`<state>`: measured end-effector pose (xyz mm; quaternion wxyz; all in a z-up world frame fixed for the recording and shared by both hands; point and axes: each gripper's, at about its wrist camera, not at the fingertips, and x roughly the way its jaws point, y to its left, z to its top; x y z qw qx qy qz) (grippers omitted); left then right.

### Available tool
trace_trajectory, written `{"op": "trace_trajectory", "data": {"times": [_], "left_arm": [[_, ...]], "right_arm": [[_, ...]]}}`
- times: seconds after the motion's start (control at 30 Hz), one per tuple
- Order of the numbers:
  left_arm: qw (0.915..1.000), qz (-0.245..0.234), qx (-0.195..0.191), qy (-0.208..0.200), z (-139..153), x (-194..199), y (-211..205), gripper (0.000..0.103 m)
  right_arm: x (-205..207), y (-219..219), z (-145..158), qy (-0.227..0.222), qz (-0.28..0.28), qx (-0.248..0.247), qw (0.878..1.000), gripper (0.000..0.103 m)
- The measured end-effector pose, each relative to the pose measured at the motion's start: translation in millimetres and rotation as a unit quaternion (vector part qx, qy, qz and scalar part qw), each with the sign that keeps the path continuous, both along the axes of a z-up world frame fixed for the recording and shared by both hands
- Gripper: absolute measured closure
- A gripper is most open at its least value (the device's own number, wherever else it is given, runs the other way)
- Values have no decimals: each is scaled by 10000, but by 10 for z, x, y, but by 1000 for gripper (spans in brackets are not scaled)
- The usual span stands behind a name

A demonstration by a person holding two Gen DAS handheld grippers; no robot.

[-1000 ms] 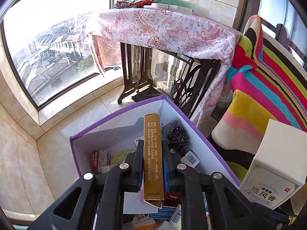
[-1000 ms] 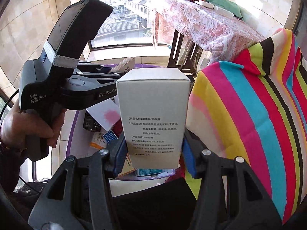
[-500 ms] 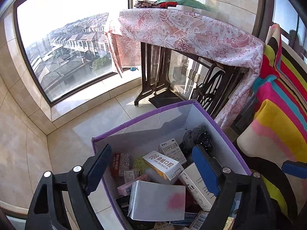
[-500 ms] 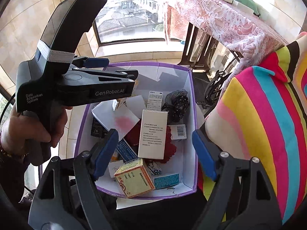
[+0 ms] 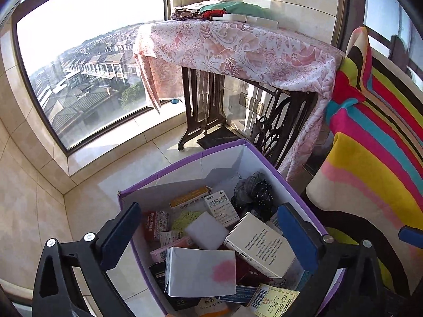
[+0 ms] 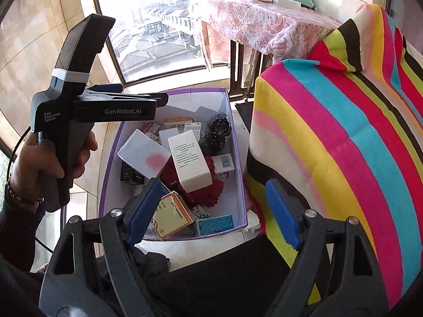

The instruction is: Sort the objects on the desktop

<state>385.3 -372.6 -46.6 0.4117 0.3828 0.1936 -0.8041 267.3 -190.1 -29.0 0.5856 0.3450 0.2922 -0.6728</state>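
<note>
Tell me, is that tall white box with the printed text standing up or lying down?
Lying down, tilted: the white box rests on its long side atop the pile in the purple bin, printed face up.

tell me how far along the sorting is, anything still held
Done: the purple box holds many items, including the tall white carton lying on the pile. In hand: nothing; left gripper and right gripper have just been opening and hang empty over the box. What is left can't be seen here.
</note>
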Motion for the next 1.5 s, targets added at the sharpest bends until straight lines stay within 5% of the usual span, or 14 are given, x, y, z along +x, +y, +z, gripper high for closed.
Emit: {"op": "trace_trajectory", "data": {"times": [0.2, 0.43, 0.53, 0.7, 1.33, 1.5], "left_arm": [[9995, 118, -281, -44, 152, 96, 286, 0], [9995, 275, 124, 33, 108, 205, 424, 0], [9984, 450, 166, -285, 36, 180, 454, 0], [9985, 347, -22, -421, 5, 158, 594, 0], [9985, 145, 461, -267, -133, 114, 580, 0], [9994, 226, -60, -240, -75, 130, 672, 0]], "right_arm": [[180, 62, -6, 502, 324, 274, 9978, 20], [431, 119, -82, 923, 655, 677, 9913, 19], [450, 150, -80, 1023, 659, 688, 9902, 19], [424, 165, -98, 1019, 595, 716, 9904, 19], [409, 136, -183, 1034, 512, 886, 9894, 19], [415, 141, -190, 1043, 545, 898, 9890, 19]]}}
